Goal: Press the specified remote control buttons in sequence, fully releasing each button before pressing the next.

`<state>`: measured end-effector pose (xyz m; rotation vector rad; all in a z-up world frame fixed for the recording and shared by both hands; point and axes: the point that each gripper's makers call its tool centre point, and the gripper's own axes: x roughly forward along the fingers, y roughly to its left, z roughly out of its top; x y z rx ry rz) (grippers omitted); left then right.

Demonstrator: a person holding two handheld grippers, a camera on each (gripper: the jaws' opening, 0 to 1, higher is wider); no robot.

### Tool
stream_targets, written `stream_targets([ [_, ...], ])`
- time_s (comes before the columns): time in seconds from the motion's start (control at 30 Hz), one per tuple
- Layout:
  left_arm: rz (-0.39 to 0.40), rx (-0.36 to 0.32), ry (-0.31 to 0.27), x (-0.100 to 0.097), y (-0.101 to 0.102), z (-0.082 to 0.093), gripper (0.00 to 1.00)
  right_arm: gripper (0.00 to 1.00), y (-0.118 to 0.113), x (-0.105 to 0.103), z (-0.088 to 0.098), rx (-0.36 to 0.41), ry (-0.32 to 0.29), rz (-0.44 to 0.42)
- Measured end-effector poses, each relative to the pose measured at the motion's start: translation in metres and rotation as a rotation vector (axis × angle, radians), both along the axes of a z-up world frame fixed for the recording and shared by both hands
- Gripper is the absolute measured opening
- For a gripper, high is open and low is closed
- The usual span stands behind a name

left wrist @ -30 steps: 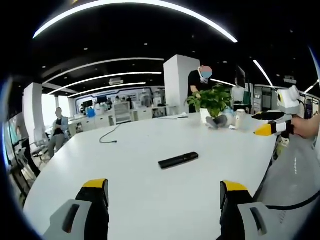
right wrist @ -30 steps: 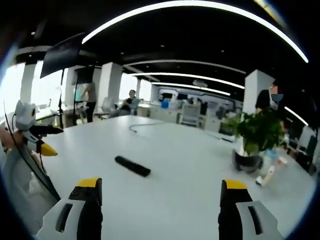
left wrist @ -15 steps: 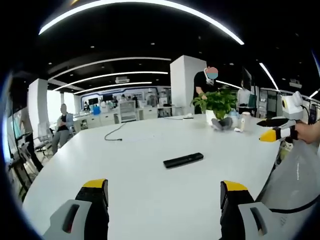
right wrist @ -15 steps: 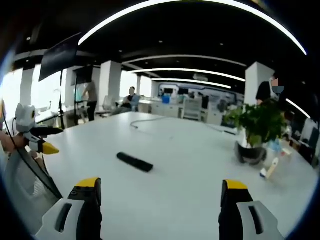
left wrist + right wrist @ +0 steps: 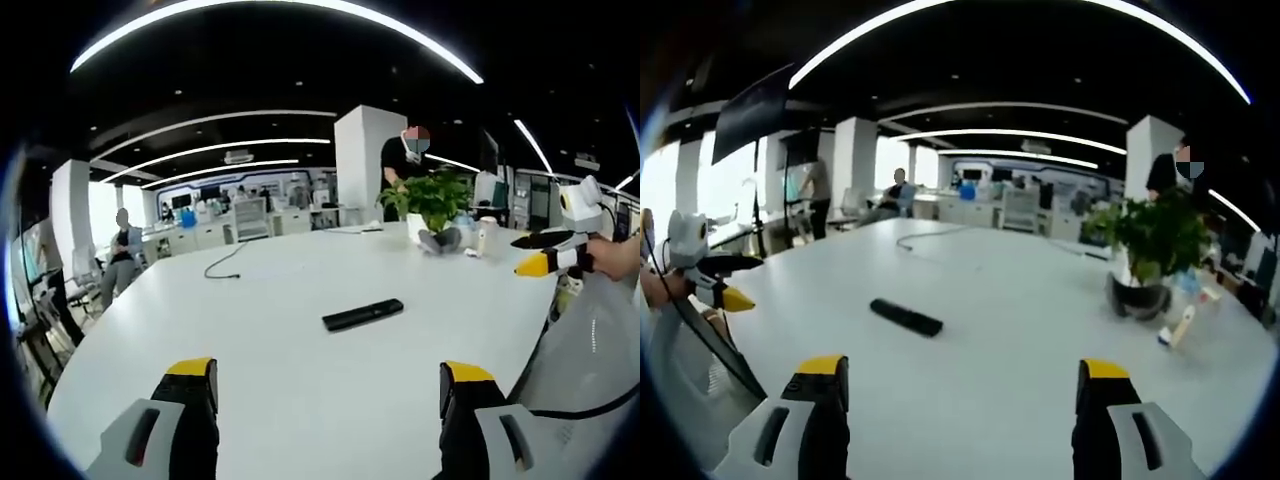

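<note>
The left gripper (image 5: 328,385) is low over the near edge of the big white desk (image 5: 300,400), and its two yellow-tipped jaws are spread wide with nothing between them. The right gripper (image 5: 958,385) is the same, jaws spread wide and holding nothing, low over the near edge of the desk. Past the jaws, the black remote control (image 5: 362,314) lies flat out in the middle of the desk, well apart from both grippers, and nothing touches it. In the right gripper view the same remote control (image 5: 906,317) lies a bit to the left of the middle. In each view the other gripper pokes in from the side, held up in the air by a hand near the desk's edge. Farther back, near the far right edge of the desk, a green plant in a pot (image 5: 432,207) stands upright, with a small white bottle (image 5: 1179,325) just beside it. A black cable (image 5: 222,264) lies near the far edge. Behind the desk, people sit and stand in a big office.
</note>
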<state>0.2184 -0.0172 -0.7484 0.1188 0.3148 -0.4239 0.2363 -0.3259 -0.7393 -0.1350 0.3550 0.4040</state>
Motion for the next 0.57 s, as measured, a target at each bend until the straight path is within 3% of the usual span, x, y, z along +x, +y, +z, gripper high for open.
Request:
stream_targets([
  [0.57, 0.004, 0.003, -0.008, 0.0002, 0.0006, 0.0005, 0.94, 0.91, -0.0010, -0.0011, -0.0039, -0.009, 0.021, -0.002],
])
